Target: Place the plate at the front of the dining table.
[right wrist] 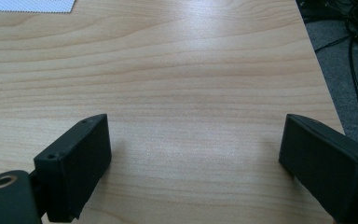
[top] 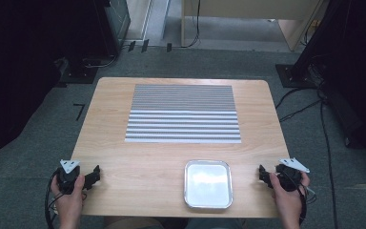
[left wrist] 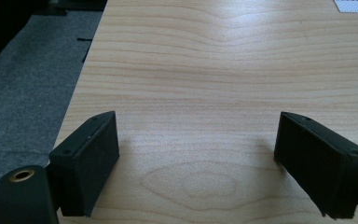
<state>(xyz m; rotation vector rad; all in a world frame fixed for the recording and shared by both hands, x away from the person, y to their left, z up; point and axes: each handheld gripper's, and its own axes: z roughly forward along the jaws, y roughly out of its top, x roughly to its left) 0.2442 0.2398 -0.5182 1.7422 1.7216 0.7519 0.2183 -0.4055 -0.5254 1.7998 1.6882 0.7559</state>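
A: Where are the two tongs?

B: Both sit at the near edge of the wooden table (top: 124,157), one at each corner. The left gripper (top: 94,175) is at the near left, held in the person's left hand (top: 68,195), and its jaws point right, toward the middle of the table. The right gripper (top: 263,174) is at the near right in the right hand (top: 288,195), with its jaws pointing left.

A: Spread or pressed together?

B: Spread, both of them. In the left gripper view the left gripper (left wrist: 196,154) has its two black jaws standing wide apart with bare wood between them. In the right gripper view it is the same for the right gripper (right wrist: 193,158): wide gap, just table grain.

A: And the tray?

B: The metal tray (top: 208,184) lies flat near the front edge, right of the table's middle, between the two grippers and closer to the right one (though still apart from it). Its inside looks pale and shiny; I cannot tell whether anything lies in it.

A: Anything else on the table?

B: A grey-and-white striped mat (top: 183,113) lies flat on the far half, apart from the tray. A corner of it shows at the top edge of each gripper view (left wrist: 354,5) (right wrist: 28,4). Around the table there is grey carpet (top: 33,129), with dark cables (top: 329,138) trailing on the right.
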